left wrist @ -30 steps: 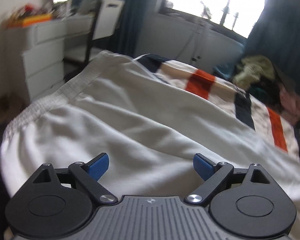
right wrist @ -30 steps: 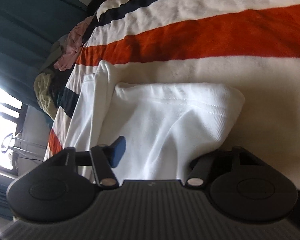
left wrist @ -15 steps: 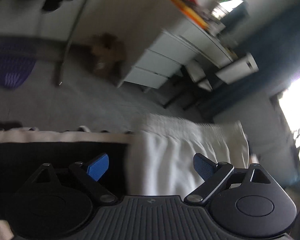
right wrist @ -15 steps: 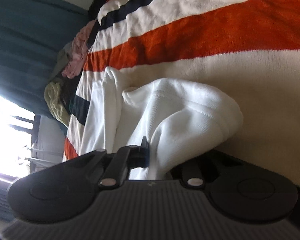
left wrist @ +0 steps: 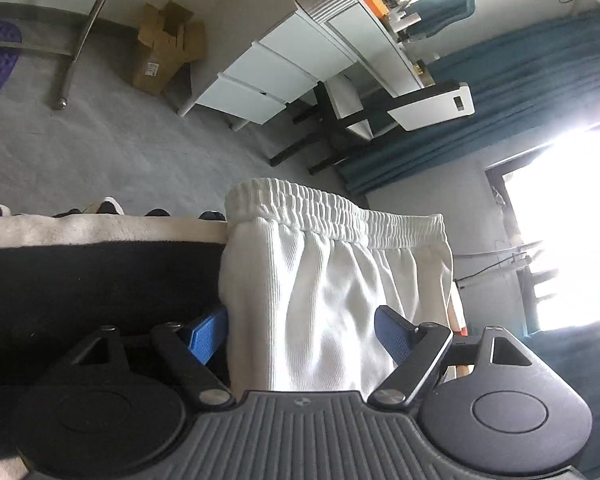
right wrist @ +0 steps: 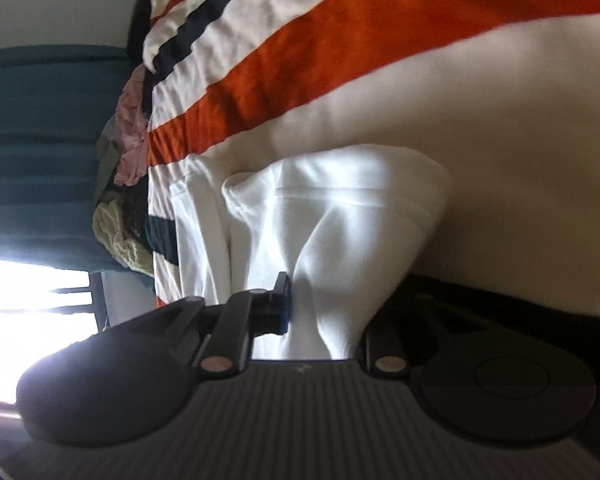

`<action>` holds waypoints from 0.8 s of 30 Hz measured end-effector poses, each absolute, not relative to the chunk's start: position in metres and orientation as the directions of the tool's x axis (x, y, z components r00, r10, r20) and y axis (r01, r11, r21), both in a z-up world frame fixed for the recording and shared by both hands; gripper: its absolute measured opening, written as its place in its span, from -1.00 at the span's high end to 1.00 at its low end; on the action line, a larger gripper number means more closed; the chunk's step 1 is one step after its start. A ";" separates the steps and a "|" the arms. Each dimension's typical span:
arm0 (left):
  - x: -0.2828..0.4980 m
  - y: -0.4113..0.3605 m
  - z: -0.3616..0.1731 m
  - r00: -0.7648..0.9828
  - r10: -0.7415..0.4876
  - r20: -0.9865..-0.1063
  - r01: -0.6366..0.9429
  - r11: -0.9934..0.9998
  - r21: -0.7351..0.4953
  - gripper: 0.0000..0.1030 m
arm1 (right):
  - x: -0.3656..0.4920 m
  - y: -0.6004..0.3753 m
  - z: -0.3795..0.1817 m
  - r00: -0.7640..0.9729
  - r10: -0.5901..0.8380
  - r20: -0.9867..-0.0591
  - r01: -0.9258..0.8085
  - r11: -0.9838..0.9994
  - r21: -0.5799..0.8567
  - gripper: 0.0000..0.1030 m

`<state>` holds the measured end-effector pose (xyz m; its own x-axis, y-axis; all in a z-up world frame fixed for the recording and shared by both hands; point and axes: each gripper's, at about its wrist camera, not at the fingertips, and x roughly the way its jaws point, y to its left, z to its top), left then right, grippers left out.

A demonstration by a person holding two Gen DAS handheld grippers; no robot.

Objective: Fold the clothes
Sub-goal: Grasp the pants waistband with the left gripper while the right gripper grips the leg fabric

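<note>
A white garment with a gathered elastic waistband (left wrist: 332,216) lies at the edge of the bed. My left gripper (left wrist: 300,320) straddles its waist end; the jaws are closing, the cloth (left wrist: 324,280) sits between the blue pads (left wrist: 392,336), and they do not squeeze it. In the right wrist view the garment's other end (right wrist: 340,200) is drawn up into a bunch. My right gripper (right wrist: 320,300) pinches that bunch; its jaws are opening a little with cloth still pressed between them. Cloth hides one of its fingers.
The striped blanket (right wrist: 380,40) covers the bed, with a pile of other clothes (right wrist: 128,132) at its far end. Beyond the bed edge (left wrist: 100,226) are grey floor, shoes (left wrist: 104,206), a cardboard box (left wrist: 164,52), white drawers (left wrist: 268,76) and blue curtains (left wrist: 520,92).
My left gripper swung from above the spread garment to its waistband at the bed edge, rolling as it went. My right gripper closed on the other end and bunched it.
</note>
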<state>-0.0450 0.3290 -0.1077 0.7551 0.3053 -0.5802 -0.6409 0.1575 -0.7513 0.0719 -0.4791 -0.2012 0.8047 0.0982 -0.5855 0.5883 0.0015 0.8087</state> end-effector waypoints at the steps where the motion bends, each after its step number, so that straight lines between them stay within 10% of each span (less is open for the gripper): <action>1: -0.045 0.329 -0.110 0.760 0.300 -0.577 -0.636 0.158 -0.756 -0.56 | 0.065 -0.480 -0.200 0.802 0.080 -0.592 0.594 -0.008 0.804 0.58; 7: -0.051 0.341 -0.115 0.791 0.357 -0.497 -0.561 0.100 -0.822 -0.02 | 0.025 -0.486 -0.199 0.774 -0.054 -0.631 0.621 -0.130 0.773 0.58; 14: -0.044 0.345 -0.126 0.786 0.321 -0.529 -0.576 0.067 -0.815 -0.02 | 0.029 -0.486 -0.207 0.768 -0.027 -0.639 0.630 -0.146 0.763 0.57; 19: -0.028 0.347 -0.125 0.754 0.343 -0.561 -0.617 0.074 -0.784 -0.20 | 0.036 -0.482 -0.210 0.780 0.007 -0.626 0.620 -0.138 0.772 -0.02; 24: -0.015 0.346 -0.123 0.725 0.369 -0.582 -0.651 0.091 -0.753 -0.09 | 0.040 -0.478 -0.203 0.773 -0.019 -0.634 0.631 -0.075 0.772 -0.07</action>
<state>-0.0153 0.3456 -0.1226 0.7247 0.3691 -0.5819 -0.6513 0.0913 -0.7533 0.0400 -0.4777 -0.2031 0.7730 -0.0187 -0.6342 0.6314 -0.0746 0.7718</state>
